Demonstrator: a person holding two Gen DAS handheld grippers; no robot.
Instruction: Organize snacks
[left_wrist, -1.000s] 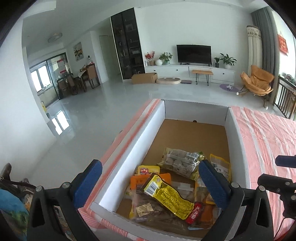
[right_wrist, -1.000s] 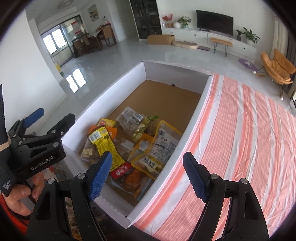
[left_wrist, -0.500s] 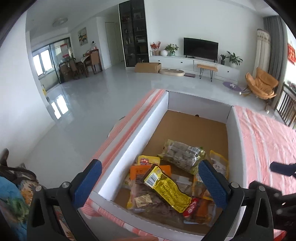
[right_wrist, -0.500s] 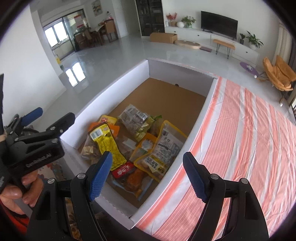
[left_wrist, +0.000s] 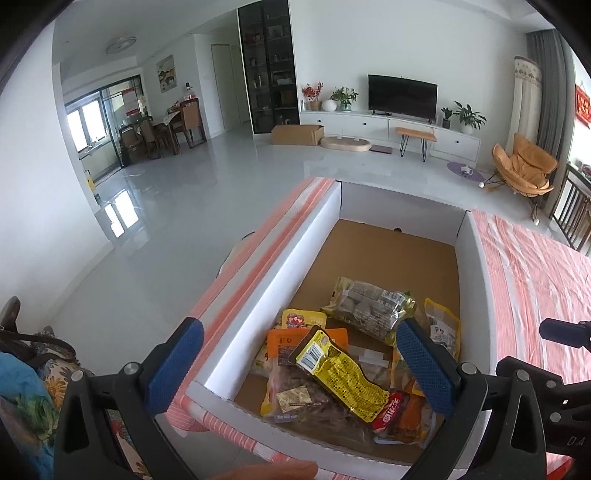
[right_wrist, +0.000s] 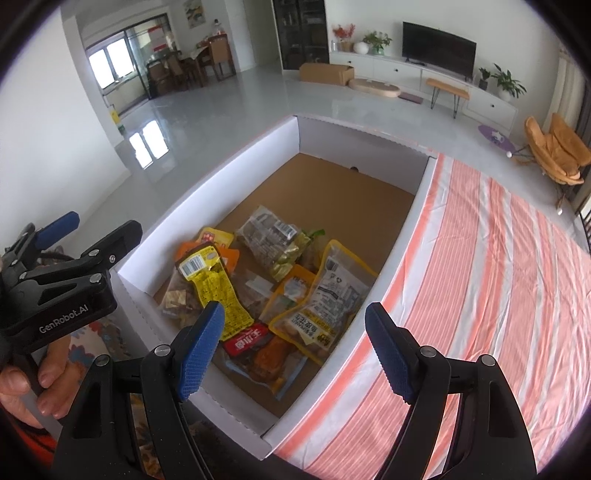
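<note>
**Cardboard box of snacks, both tongs spread and empty**

Cardboard first: the big white-walled box (right_wrist: 391, 236) with its brown floor sits on the striped desk (right_wrist: 480, 295), and every snack lies heaped at its near end — the far half is bare. My left tongs (left_wrist: 299, 369) hover wide over the near rim, holding nothing; my right tongs (right_wrist: 295, 347) are just as wide and empty, above the near right wall.

Largest of the packets is the yellow-edged peanut pouch (right_wrist: 328, 295), flat against the right wall, its long axis running from the near edge away toward the far end. Next is the clear grey-printed bag (left_wrist: 369, 306), lying crosswise behind the heap. On top rests the yellow sachet (left_wrist: 340, 373), barcode end toward the left wall, tail slanting to the near right. Smallest is the red stick pack (right_wrist: 245, 341), touching the sachet's tail.

All look light, soft and slick — film that would crumple. I judge the sachet easiest: pinch across its narrow width near the sealed barcode end, where the film is stiffest.
</note>
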